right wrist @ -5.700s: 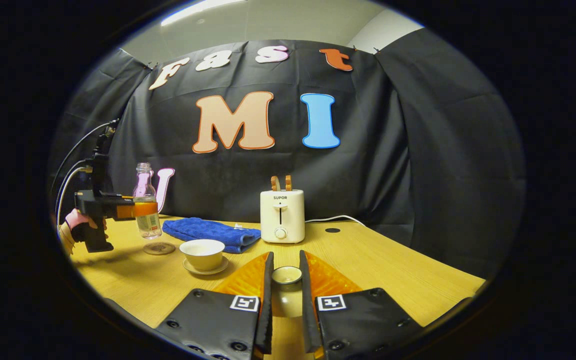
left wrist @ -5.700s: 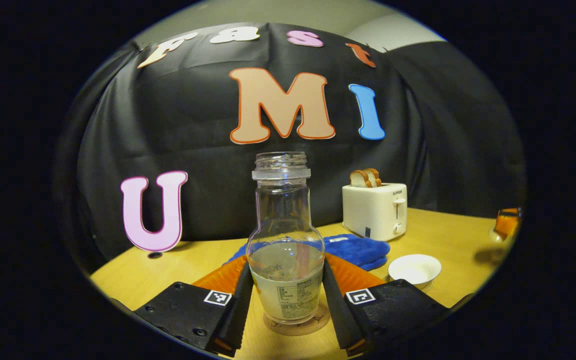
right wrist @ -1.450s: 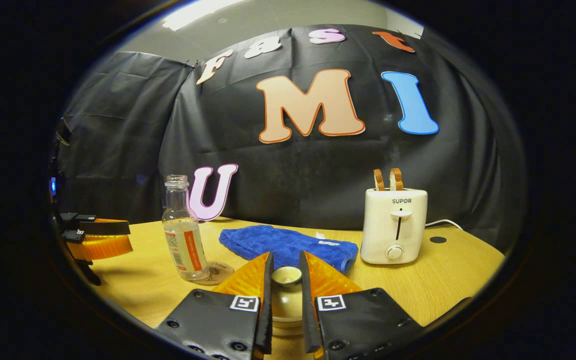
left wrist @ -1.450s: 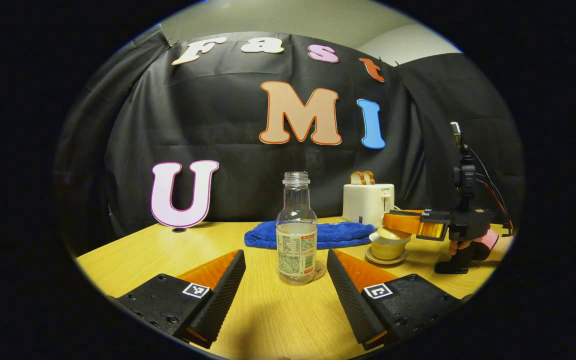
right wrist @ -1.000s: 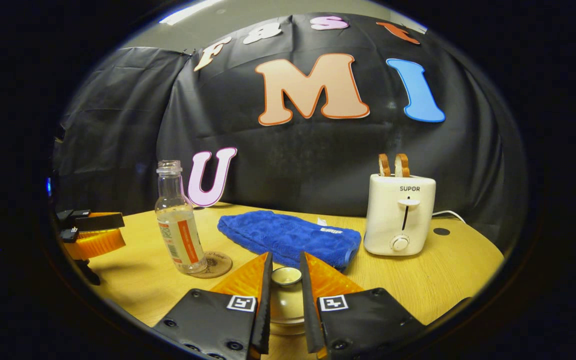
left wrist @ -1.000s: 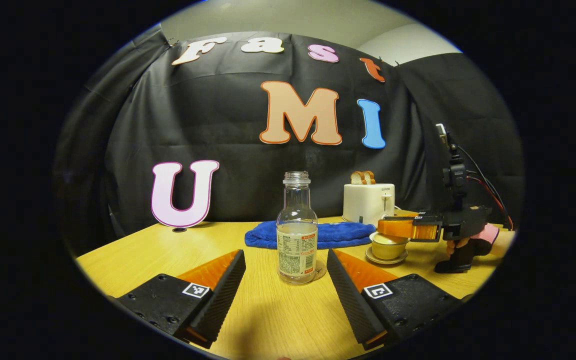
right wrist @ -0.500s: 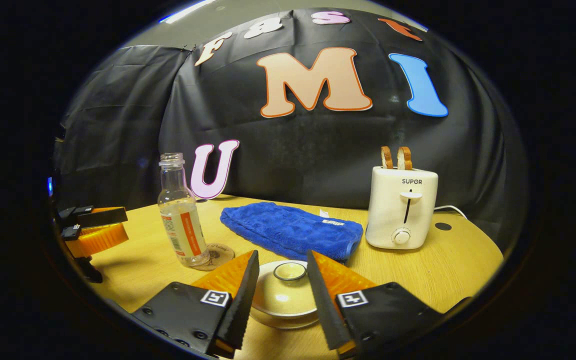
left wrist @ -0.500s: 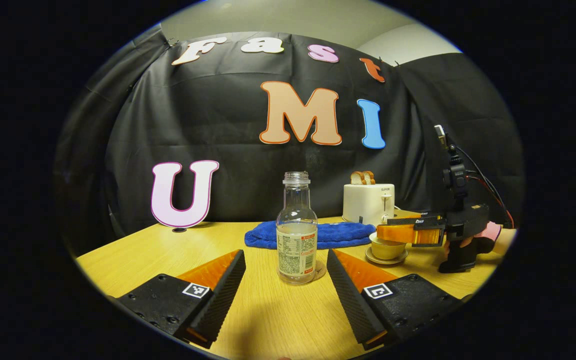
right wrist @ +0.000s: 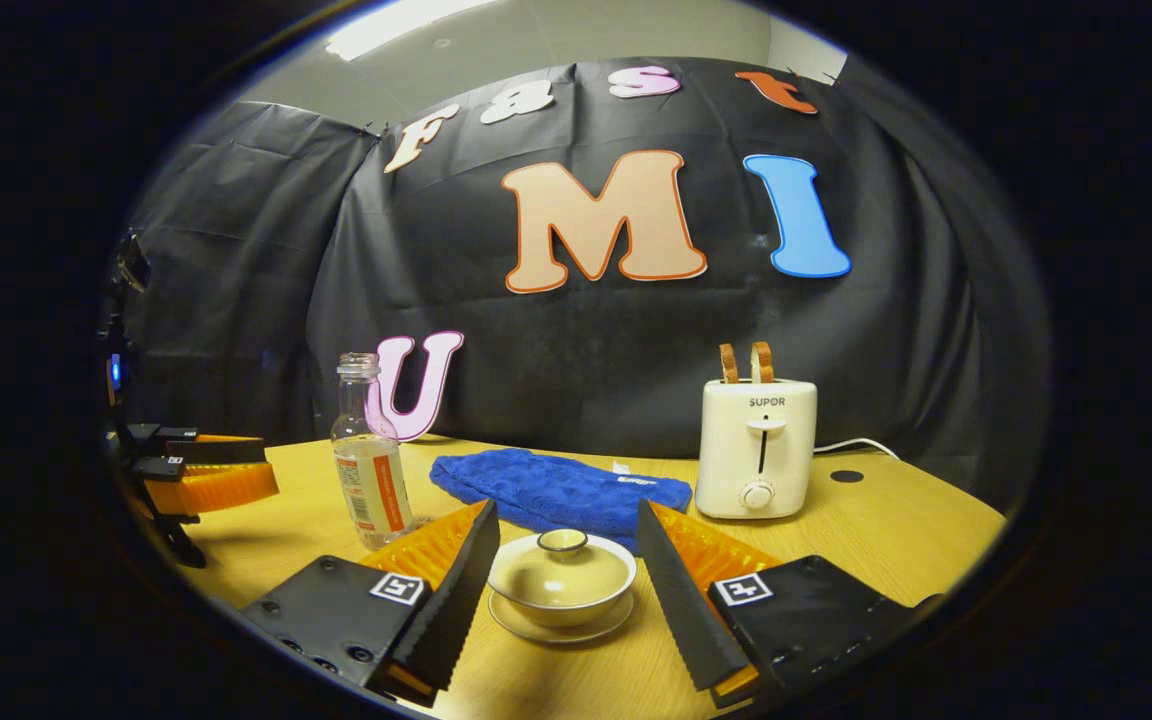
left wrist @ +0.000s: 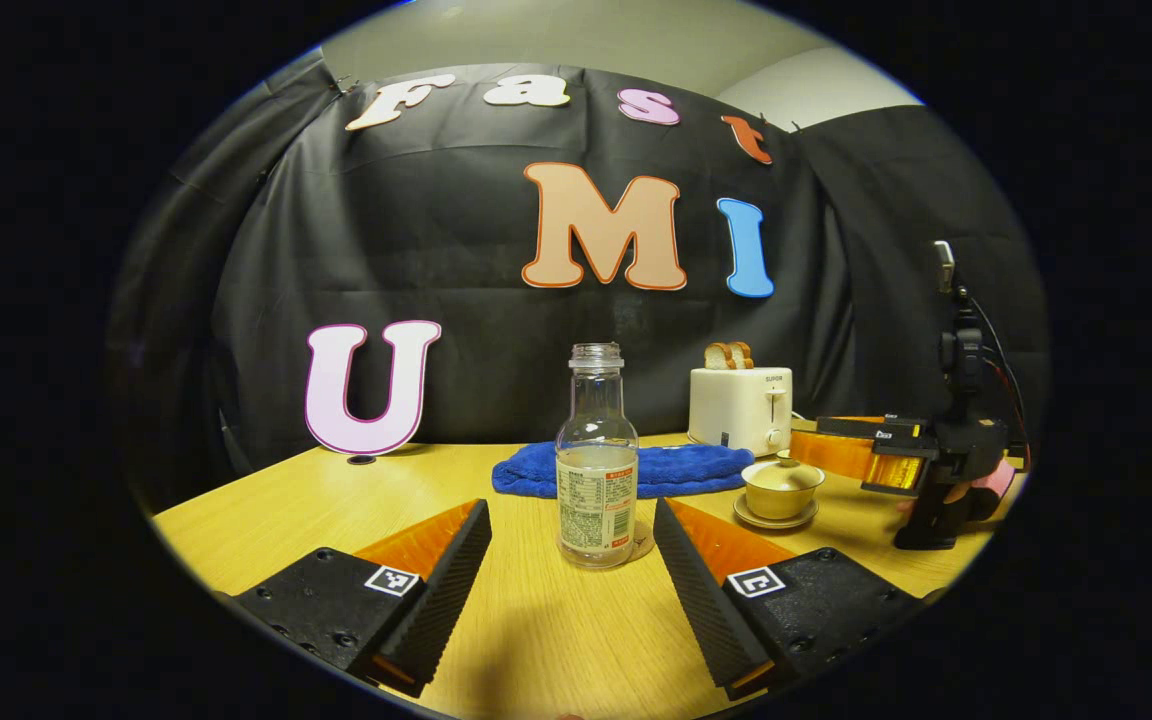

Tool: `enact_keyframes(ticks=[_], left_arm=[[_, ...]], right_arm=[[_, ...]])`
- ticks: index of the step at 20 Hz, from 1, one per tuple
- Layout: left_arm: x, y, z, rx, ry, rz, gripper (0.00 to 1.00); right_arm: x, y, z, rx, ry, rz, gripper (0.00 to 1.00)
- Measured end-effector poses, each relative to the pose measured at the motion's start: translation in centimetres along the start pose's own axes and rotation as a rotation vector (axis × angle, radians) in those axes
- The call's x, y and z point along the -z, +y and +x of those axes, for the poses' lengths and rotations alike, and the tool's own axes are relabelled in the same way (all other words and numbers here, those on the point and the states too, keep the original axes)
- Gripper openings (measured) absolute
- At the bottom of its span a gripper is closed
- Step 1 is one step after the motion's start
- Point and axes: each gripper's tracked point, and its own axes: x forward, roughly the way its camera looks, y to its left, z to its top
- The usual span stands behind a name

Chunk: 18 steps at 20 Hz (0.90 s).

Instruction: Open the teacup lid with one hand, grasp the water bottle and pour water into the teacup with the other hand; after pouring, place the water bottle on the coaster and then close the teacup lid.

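Observation:
The clear water bottle (left wrist: pixel 596 460), uncapped and part full, stands upright on a round coaster (left wrist: pixel 642 546). My left gripper (left wrist: pixel 569 508) is open just short of it, one finger to each side, touching nothing. The cream teacup (right wrist: pixel 561 580) sits on its saucer (right wrist: pixel 561 622) with the lid (right wrist: pixel 563 545) resting on it. My right gripper (right wrist: pixel 566 512) is open, its fingers standing apart on either side of the cup. In the left gripper view the teacup (left wrist: pixel 782 482) is at the right, with the right gripper (left wrist: pixel 851 450) beside it. The bottle (right wrist: pixel 368 490) stands left of the cup.
A blue cloth (right wrist: pixel 556 490) lies behind the cup and a white toaster (right wrist: pixel 756 445) with toast stands at the back right of the wooden table (left wrist: pixel 336 510). The left gripper (right wrist: pixel 201 470) shows at the far left. A hand (left wrist: pixel 976 482) holds the right gripper.
My right gripper set the lid down on the teacup, opened and drew back from it. The left gripper, which earlier let go of the bottle and backed off, has stayed still.

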Motion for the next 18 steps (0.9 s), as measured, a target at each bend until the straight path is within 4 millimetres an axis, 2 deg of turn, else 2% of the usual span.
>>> enact_keyframes(ticks=[1, 2, 3, 4, 7, 9, 11, 12, 13, 14, 15, 16, 17, 18], left_arm=[[0.0, 0.1, 0.1, -0.004, -0.001, 0.0, 0.95], [-0.1, 0.2, 0.0, -0.01, -0.001, 0.001, 0.95], [0.0, 0.5, 0.0, -0.024, 0.001, 0.001, 0.95], [0.0, 0.9, 0.0, -0.047, 0.003, 0.001, 0.95], [0.0, 2.3, -0.3, -0.117, 0.003, 0.004, 0.95], [0.0, 2.6, -0.3, -0.143, 0.003, 0.006, 0.95], [0.1, 2.8, -0.5, -0.157, 0.002, 0.006, 0.95], [0.0, 3.1, -0.6, -0.167, 0.003, 0.006, 0.95], [0.0, 3.2, -0.6, -0.173, 0.002, 0.006, 0.95], [0.1, 3.1, -0.7, -0.173, 0.005, 0.006, 0.95], [0.0, 3.1, -0.6, -0.173, 0.003, 0.005, 0.95], [0.0, 3.1, -0.6, -0.173, 0.003, 0.007, 0.95], [0.0, 3.1, -0.6, -0.173, 0.001, 0.008, 0.95], [0.0, 3.1, -0.6, -0.173, 0.001, 0.008, 0.95]], right_arm=[[-0.1, -0.2, -0.4, 0.011, -0.005, -0.001, 0.89], [-0.1, -0.3, -0.9, 0.022, -0.004, -0.002, 0.85], [-0.1, -0.3, -1.6, 0.033, -0.005, -0.002, 0.89], [-0.2, -0.5, -2.2, 0.051, -0.005, -0.002, 0.85], [-0.4, -1.5, -4.4, 0.13, -0.012, -0.007, 0.92], [-0.3, -1.6, -5.7, 0.156, -0.013, -0.007, 0.89], [-0.4, -1.9, -6.7, 0.18, -0.015, -0.008, 0.89], [-0.4, -2.2, -7.1, 0.198, -0.017, -0.009, 0.92], [-0.4, -2.3, -7.5, 0.212, -0.017, -0.009, 0.92], [-0.4, -2.5, -7.7, 0.226, -0.018, -0.01, 0.85], [-0.4, -2.8, -7.9, 0.242, -0.02, -0.011, 0.92], [-0.5, -2.9, -8.0, 0.253, -0.019, -0.011, 0.92], [-0.4, -3.0, -8.1, 0.261, -0.019, -0.011, 0.85], [-0.5, -3.1, -8.1, 0.267, -0.02, -0.011, 0.85]])
